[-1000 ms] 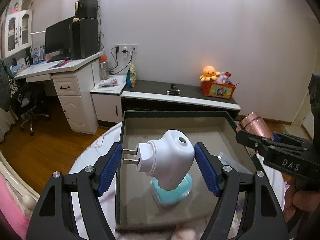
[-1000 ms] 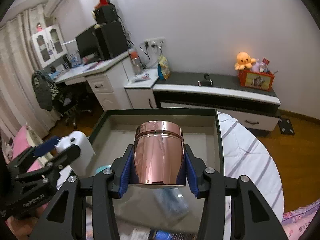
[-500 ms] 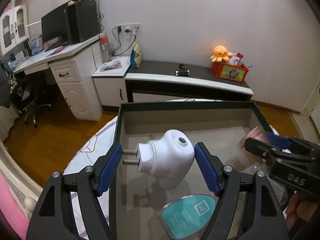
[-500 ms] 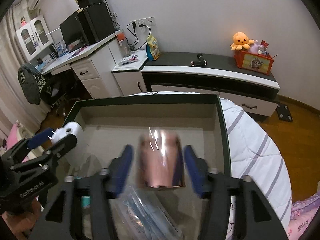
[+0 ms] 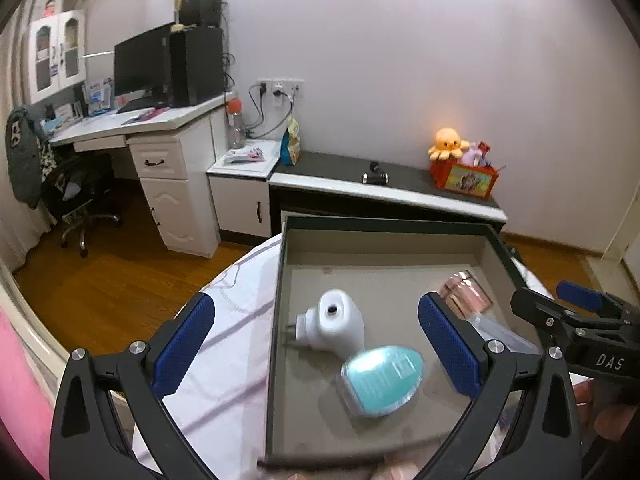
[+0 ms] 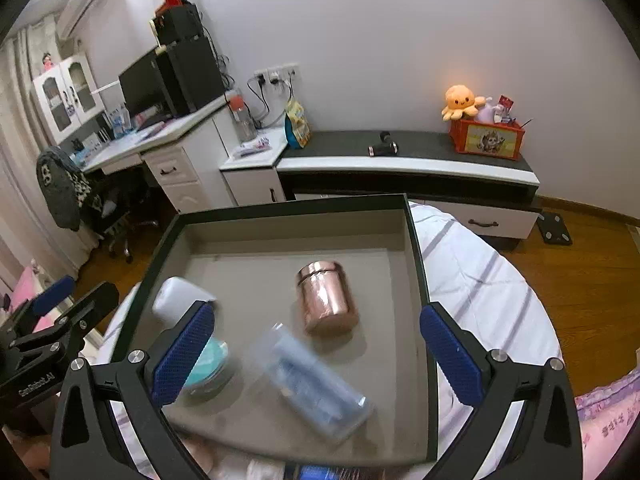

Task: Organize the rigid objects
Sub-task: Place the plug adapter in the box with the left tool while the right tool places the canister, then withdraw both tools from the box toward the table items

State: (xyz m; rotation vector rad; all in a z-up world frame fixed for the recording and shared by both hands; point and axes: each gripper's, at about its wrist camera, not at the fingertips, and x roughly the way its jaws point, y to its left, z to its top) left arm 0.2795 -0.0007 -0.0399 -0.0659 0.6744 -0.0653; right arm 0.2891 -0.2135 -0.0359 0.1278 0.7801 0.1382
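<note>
Both tongs, left (image 5: 316, 344) and right (image 6: 316, 354), had just sprung wide and gripped nothing; the clear tube (image 6: 310, 380), teal case (image 5: 380, 376), white plug (image 5: 332, 324) and copper tin (image 6: 326, 300) lay in the box (image 6: 288, 206), so little seemed left

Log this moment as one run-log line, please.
left gripper: open, empty | right gripper: open, empty | white plug-in device, rose-gold metal jar: in dark-rimmed grey tray

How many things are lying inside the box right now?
4: white plug-in device at the left, teal case nearer the camera, copper tin toward the right, clear packet in front. More may hide behind the fingers.
</note>
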